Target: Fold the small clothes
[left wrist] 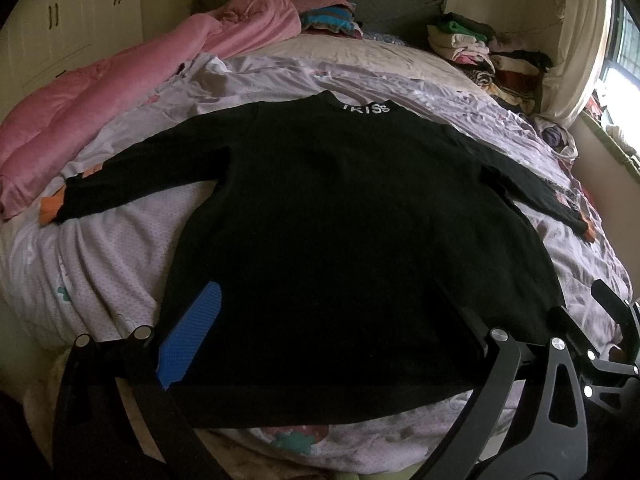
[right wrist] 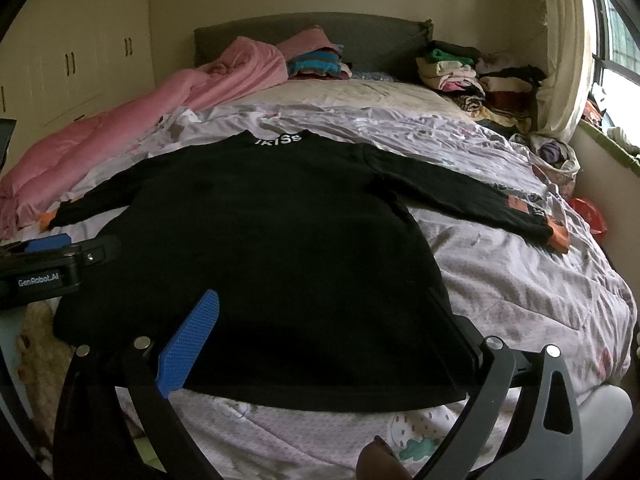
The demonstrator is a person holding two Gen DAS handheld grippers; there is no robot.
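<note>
A small black long-sleeved top [left wrist: 340,232] lies flat on the bed, collar with white letters at the far side, sleeves spread, orange cuffs [left wrist: 50,210]. It also shows in the right wrist view [right wrist: 272,256]. My left gripper [left wrist: 328,332] is open, low over the top's hem, its blue pad [left wrist: 190,338] near the hem's left corner. My right gripper [right wrist: 328,340] is open over the hem, its blue pad [right wrist: 190,344] on the left. The left gripper also shows at the left edge of the right wrist view [right wrist: 60,256]. Neither holds cloth.
The bed has a pale patterned sheet [left wrist: 104,248]. A pink quilt [left wrist: 100,96] lies along the left side. Stacks of folded clothes [left wrist: 480,52] sit at the far right by the headboard. A window and curtain [right wrist: 560,60] are at the right. White wardrobes [right wrist: 80,52] stand left.
</note>
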